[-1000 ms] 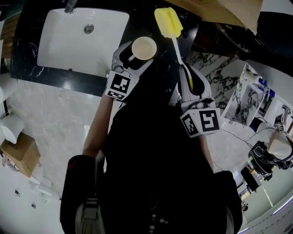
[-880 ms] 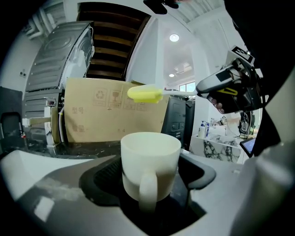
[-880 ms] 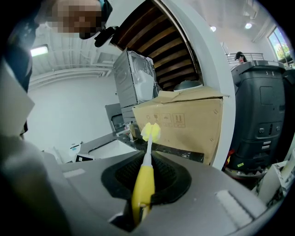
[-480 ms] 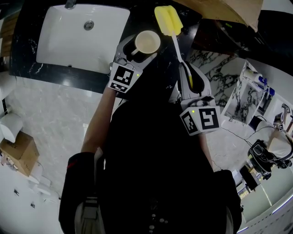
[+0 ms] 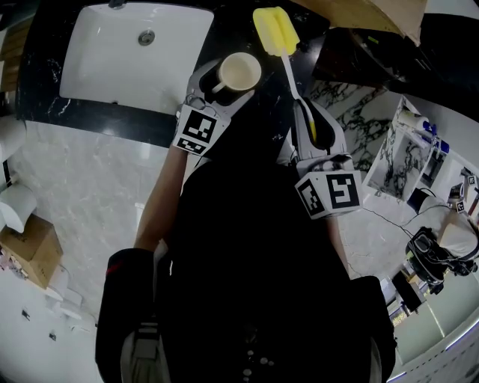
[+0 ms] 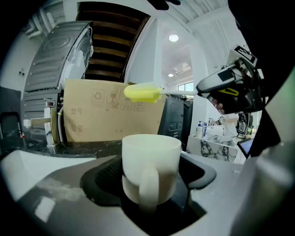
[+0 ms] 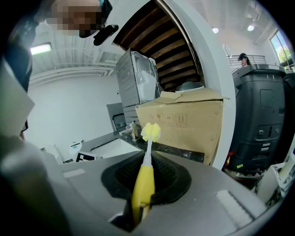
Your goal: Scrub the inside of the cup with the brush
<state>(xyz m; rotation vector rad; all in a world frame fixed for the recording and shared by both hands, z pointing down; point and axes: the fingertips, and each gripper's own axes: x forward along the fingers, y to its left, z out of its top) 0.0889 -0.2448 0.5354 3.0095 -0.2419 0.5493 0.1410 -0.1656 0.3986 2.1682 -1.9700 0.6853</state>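
Note:
A cream cup [image 5: 238, 72] with a handle is held upright in my left gripper [image 5: 217, 90], mouth up, over the dark counter beside the sink. In the left gripper view the cup [image 6: 150, 171] sits between the jaws with its handle facing the camera. My right gripper [image 5: 308, 131] is shut on the yellow handle of a brush [image 5: 288, 63]. Its yellow sponge head [image 5: 275, 34] hangs just right of and beyond the cup, outside it. In the right gripper view the brush [image 7: 144, 182] points away from the jaws, and in the left gripper view its head [image 6: 142, 92] floats above the cup.
A white sink [image 5: 131, 60] is set in the black marble counter [image 5: 45, 112] to the left. A cardboard box [image 5: 359, 16] stands behind the counter at the right. A marble shelf with bottles [image 5: 408, 153] is off to the right.
My left gripper has carried the cup slightly up and to the right, closer to the brush head. The brush and right gripper have barely moved.

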